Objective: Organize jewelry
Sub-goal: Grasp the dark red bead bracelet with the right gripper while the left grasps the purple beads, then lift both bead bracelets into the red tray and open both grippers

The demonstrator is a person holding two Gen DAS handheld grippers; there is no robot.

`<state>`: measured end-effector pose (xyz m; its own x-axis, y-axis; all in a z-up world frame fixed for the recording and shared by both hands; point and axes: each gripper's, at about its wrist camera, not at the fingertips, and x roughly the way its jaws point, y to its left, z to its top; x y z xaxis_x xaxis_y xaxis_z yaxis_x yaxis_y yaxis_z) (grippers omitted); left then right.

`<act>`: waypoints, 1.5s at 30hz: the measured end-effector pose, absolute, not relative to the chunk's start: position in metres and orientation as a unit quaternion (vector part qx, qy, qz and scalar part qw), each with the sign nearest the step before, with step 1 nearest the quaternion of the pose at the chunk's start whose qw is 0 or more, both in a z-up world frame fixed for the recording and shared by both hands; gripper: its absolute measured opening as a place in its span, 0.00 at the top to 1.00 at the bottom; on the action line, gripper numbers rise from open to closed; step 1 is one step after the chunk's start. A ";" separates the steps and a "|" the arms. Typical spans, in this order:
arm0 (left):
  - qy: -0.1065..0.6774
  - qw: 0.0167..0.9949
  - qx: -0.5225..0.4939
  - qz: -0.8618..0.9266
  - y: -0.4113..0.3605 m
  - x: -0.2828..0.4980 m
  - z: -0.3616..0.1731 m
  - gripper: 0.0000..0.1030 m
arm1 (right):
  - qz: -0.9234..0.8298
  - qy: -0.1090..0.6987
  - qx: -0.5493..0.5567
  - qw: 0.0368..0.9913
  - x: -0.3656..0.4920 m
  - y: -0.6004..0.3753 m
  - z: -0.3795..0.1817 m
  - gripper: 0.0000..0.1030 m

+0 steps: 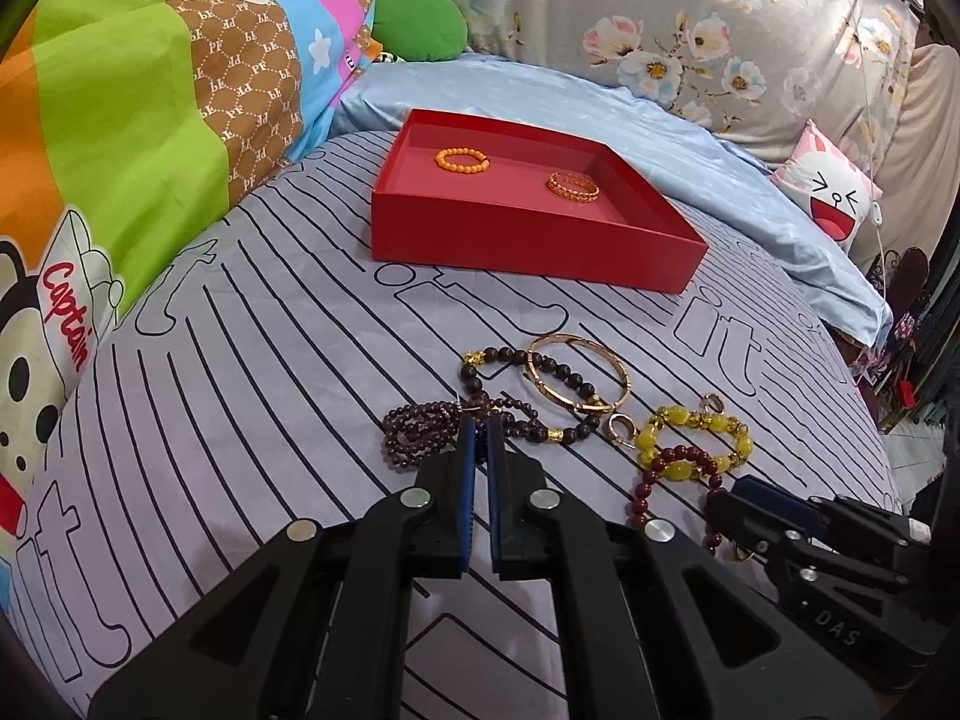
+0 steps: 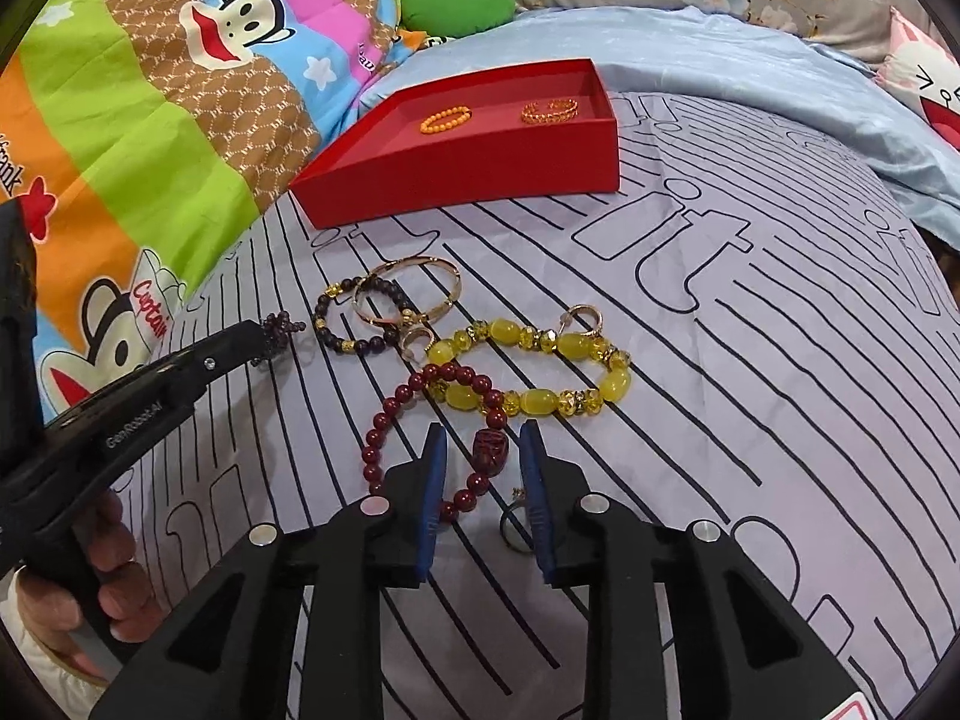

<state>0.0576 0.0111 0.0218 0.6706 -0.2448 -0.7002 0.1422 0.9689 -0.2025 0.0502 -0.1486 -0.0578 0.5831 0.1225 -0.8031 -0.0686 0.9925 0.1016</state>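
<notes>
The word "Captain" is printed in red script on the white cap of a cartoon monkey on the colourful patchwork quilt (image 1: 120, 120). The letters "PF" are repeated inside a honeycomb pattern on the quilt's brown bands. Large outlined letters "it" are drawn in black on the pale lilac striped bedsheet (image 1: 714, 342). "DAS" is read in pale letters on the black body of the right gripper (image 1: 729, 501). "GenRobot.AI" is marked in white on the black side of the left gripper (image 2: 264, 339).
</notes>
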 end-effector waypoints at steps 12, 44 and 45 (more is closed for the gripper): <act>0.389 0.912 -0.068 -0.111 0.012 0.057 0.025 0.97 | 0.058 0.450 0.024 0.891 0.065 -0.143 -0.059 0.88; 0.330 0.933 -0.052 -0.132 0.013 0.083 0.092 0.97 | 0.071 0.390 0.012 0.918 0.078 -0.148 0.009 0.99; 0.330 0.933 -0.052 -0.132 0.012 0.085 0.092 0.97 | 0.071 0.396 0.013 0.915 0.079 -0.150 0.006 0.99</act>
<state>0.0847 0.0125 0.0923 0.7476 -0.2803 -0.6021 0.2116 0.9599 -0.1841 0.0790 -0.1500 0.0064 0.6756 0.1410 -0.7237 -0.1204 0.9895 0.0804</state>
